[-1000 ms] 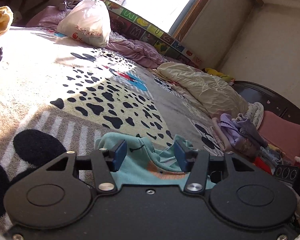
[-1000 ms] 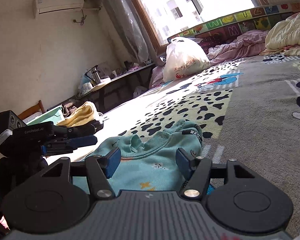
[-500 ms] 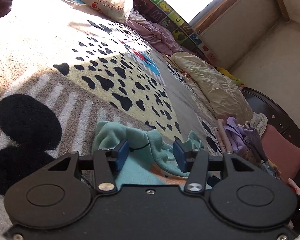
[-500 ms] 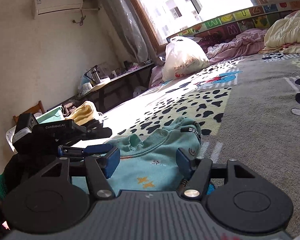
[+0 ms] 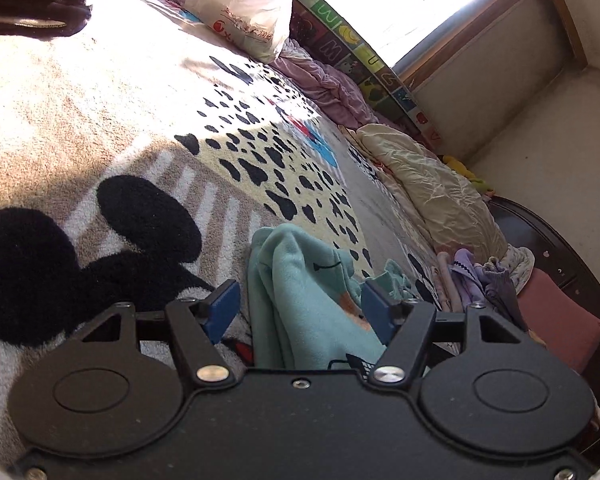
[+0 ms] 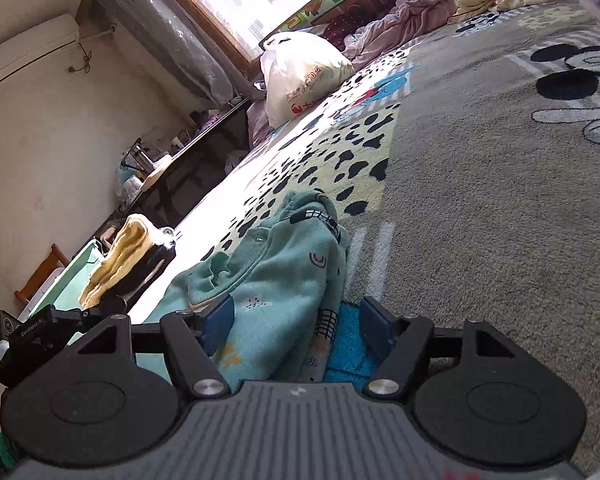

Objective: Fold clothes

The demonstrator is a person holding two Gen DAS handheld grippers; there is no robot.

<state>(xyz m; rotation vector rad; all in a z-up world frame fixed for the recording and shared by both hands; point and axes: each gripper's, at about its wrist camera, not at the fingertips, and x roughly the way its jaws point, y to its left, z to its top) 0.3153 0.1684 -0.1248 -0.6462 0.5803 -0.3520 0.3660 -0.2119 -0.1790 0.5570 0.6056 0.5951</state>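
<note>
Straddling the teal sweatshirt bunched on the spotted blanket, my left tongs and right tongs both stood apart, unclamped; a white bag lay at 12 o'clock.

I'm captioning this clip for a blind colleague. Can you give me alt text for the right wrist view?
The right gripper, jaws open, straddles a bunched teal sweatshirt lying on a spotted cartoon blanket. The left gripper shows at the lower left, and a white plastic bag sits beyond under a sunny window.
</note>
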